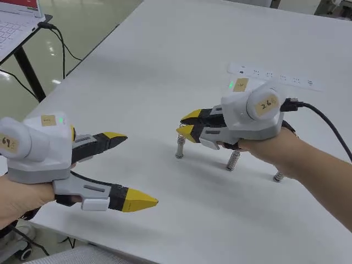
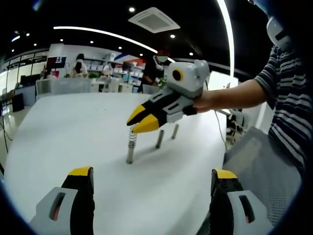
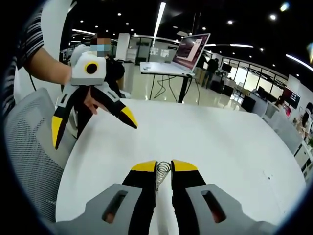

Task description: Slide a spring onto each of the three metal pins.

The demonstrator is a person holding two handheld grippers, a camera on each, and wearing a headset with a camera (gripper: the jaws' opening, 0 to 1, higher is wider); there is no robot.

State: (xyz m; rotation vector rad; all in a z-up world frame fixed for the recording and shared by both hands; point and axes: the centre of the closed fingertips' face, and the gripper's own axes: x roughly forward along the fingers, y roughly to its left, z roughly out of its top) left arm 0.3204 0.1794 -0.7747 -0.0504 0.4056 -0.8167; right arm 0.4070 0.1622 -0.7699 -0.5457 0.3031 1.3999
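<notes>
Three upright metal pins stand in a row on the white table (image 1: 165, 66). My right gripper (image 1: 187, 125) hovers over the leftmost pin (image 1: 180, 147), its jaws shut on a spring (image 3: 164, 174) at the pin's top. From the left gripper view the right gripper (image 2: 142, 120) sits just above that pin (image 2: 130, 149). The middle pin (image 1: 234, 159) and the right pin (image 1: 279, 176) each show coils around them. My left gripper (image 1: 135, 168) is held open at the near left, nothing between its jaws, well apart from the pins.
A white power strip (image 1: 275, 77) lies behind the pins, and a black cable (image 1: 324, 121) runs off to the right. A laptop (image 1: 16, 22) on a stand is off the table's far left. A grey mesh chair (image 2: 254, 152) is near the table edge.
</notes>
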